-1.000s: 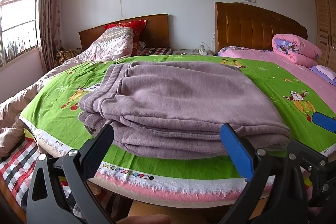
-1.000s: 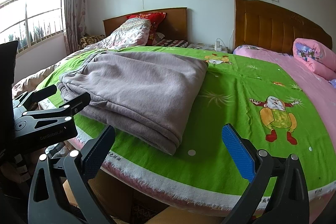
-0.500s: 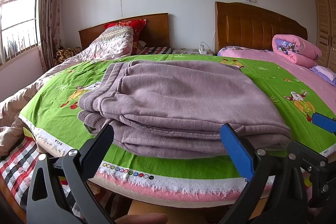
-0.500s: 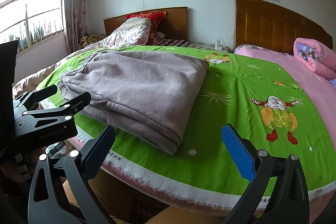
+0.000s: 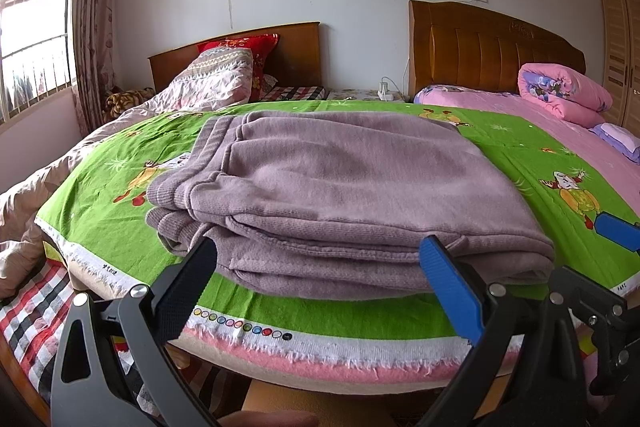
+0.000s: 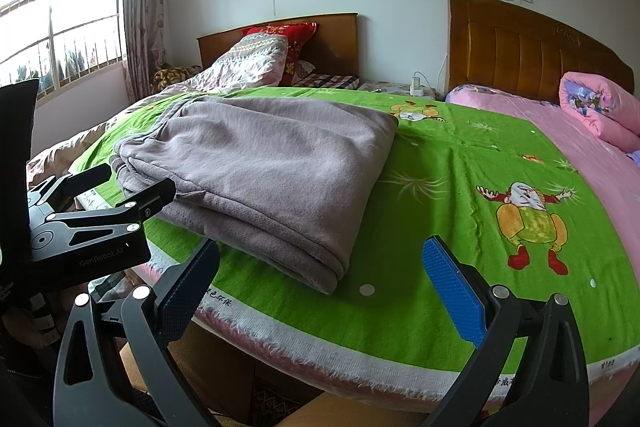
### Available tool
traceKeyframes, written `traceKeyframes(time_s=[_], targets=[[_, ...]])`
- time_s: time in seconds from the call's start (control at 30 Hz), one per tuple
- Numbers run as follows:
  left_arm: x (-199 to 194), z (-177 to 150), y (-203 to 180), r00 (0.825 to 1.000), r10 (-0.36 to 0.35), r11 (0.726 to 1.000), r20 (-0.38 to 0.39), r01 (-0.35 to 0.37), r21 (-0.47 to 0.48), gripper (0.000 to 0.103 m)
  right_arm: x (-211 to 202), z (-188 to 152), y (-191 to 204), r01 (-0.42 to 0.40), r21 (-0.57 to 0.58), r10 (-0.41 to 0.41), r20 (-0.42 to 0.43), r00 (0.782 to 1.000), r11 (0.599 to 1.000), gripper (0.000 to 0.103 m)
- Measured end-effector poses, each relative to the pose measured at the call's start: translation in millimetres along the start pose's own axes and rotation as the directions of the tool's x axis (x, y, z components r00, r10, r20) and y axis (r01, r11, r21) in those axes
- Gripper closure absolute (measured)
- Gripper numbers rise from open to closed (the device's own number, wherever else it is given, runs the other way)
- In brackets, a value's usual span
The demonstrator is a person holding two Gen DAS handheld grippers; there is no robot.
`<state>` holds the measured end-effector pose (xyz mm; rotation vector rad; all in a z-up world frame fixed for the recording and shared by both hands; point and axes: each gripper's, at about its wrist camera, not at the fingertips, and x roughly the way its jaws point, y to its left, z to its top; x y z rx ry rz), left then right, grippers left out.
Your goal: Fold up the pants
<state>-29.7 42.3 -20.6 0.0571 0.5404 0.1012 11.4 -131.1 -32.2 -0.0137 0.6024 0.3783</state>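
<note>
The mauve pants lie folded in a flat stack on the green cartoon blanket, near its front edge; they also show in the right wrist view. My left gripper is open and empty, its fingers just in front of the stack's near edge. My right gripper is open and empty, in front of the stack's right corner. The left gripper's body shows at the left of the right wrist view. The right gripper's blue fingertip shows at the right of the left wrist view.
The blanket's fringed pink-white edge hangs over the bed front. A second bed with a pink sheet and rolled pink quilt is at right. A quilt and red pillow lie at the back left. A window is at left.
</note>
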Motion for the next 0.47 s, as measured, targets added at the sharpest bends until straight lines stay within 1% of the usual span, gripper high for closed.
traceKeyframes(time_s=[0.47], targets=[[-3.0, 1.4, -1.4, 1.0, 0.017, 1.0, 0.0, -0.017, -0.01, 0.002, -1.4, -0.2, -0.8, -0.004, -0.001, 0.004, 0.005, 1.0, 1.0, 0.004]])
